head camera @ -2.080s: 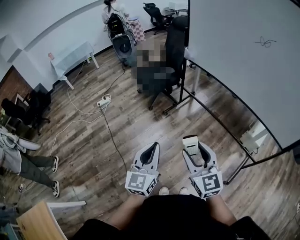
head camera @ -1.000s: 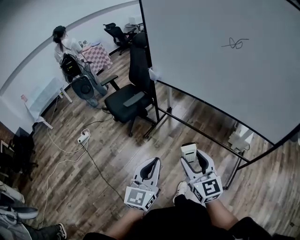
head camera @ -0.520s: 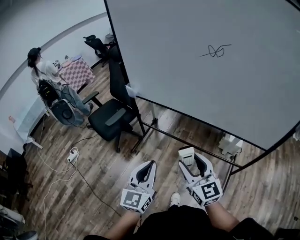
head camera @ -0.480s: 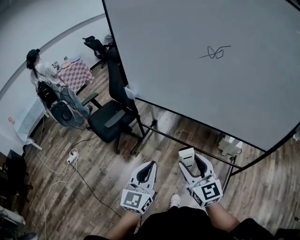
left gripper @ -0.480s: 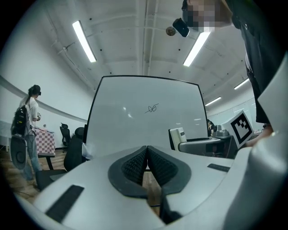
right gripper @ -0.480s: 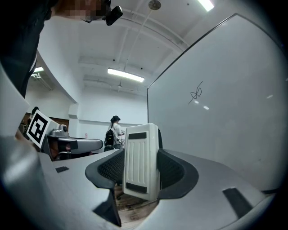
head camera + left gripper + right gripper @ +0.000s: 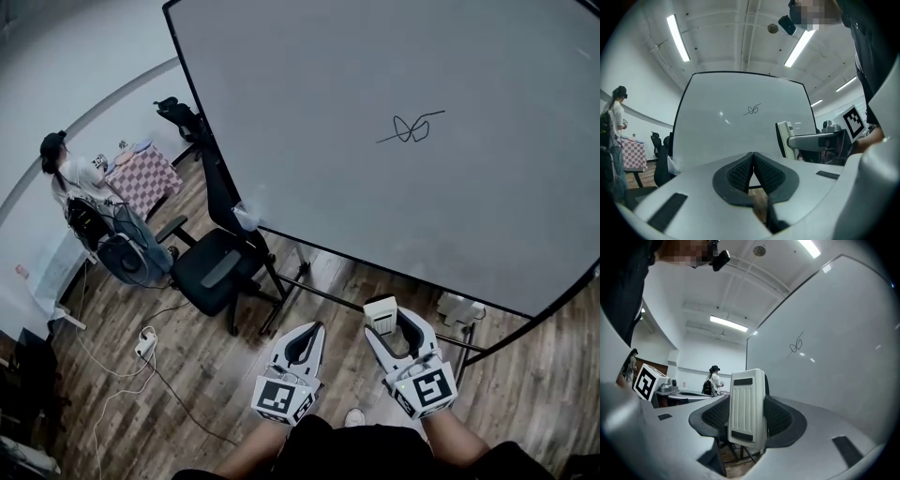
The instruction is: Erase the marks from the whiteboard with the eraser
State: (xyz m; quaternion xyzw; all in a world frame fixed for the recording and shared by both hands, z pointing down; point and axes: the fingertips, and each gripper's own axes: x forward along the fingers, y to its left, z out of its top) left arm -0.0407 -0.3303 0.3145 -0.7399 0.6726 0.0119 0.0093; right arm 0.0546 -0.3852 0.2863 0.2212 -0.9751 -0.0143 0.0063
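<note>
The right gripper (image 7: 392, 315) is clamped on the whiteboard eraser (image 7: 380, 312). In the right gripper view the white, ribbed block stands on end between the two dark pads, its long axis upright and its ribbed back toward the camera. Its wiping face presumably points away, toward the board. The left gripper (image 7: 308, 330) sits just beside it on the left, jaws pressed together with nothing between them.

The whiteboard (image 7: 309, 141) rises ahead of both grippers on a black wheeled stand. Its one visible mark (image 7: 410, 127) is a small looped scribble with a tail. It lies well above and ahead of the right gripper, a shade to that gripper's right. The scribble runs roughly sideways across the board, climbing slightly toward the right. The right gripper view puts it up and to the right of the eraser's top edge, well apart from it — no contact yet.

The eraser-holding gripper is also the nearer of the two to the scribble, so the reach falls naturally to the right arm. It looks like a lift up and forward until the eraser's far face meets the board. With the eraser's long axis crossing the scribble's run, a sideways pass should cover it well.

Off to the left of the left gripper stand a black office chair (image 7: 214, 270) and, farther away, a person (image 7: 70, 183) by a table.
</note>
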